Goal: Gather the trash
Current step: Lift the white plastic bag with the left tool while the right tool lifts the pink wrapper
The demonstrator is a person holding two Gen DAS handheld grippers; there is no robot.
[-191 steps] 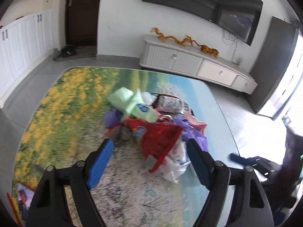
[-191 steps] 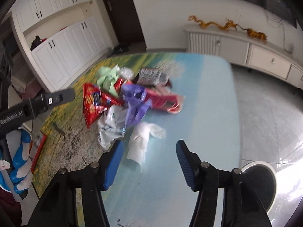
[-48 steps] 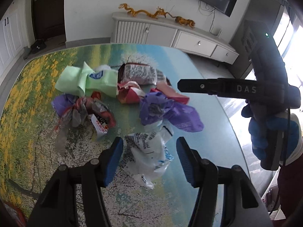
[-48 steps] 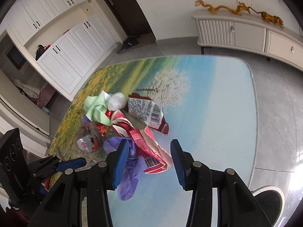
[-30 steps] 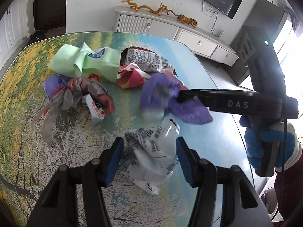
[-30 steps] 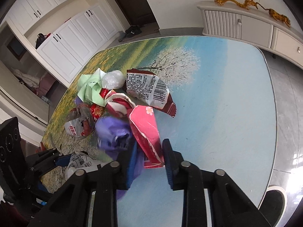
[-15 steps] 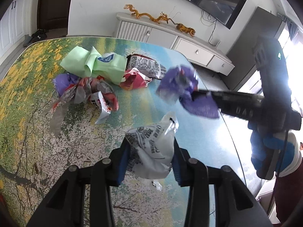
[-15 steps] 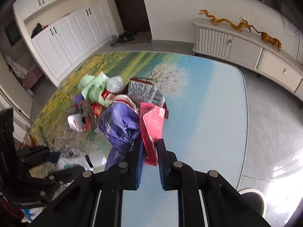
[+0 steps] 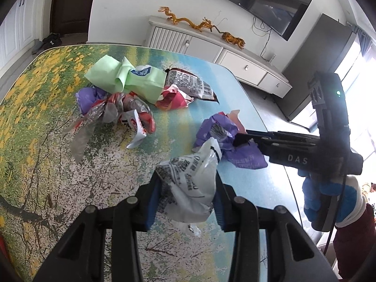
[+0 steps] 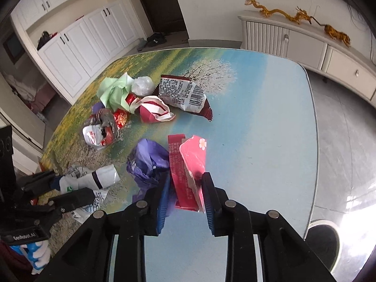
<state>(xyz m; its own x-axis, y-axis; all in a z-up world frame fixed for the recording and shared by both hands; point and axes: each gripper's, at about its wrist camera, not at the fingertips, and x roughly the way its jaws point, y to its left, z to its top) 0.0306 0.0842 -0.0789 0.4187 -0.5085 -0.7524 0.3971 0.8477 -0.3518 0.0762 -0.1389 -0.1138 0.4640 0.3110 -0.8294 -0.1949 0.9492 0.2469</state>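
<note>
white bag point(image 9: 190, 183) lifted off table | left tongs point(image 9: 186, 202) clamp it | right tongs point(image 10: 184, 196) opening around pink wrapper point(image 10: 190, 164)

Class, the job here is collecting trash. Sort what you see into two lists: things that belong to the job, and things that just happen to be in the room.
Job:
white bag
purple bag
pink wrapper
green wrapper
barcode packet

Lying about:
dragon ornament
sideboard
shoes
</note>
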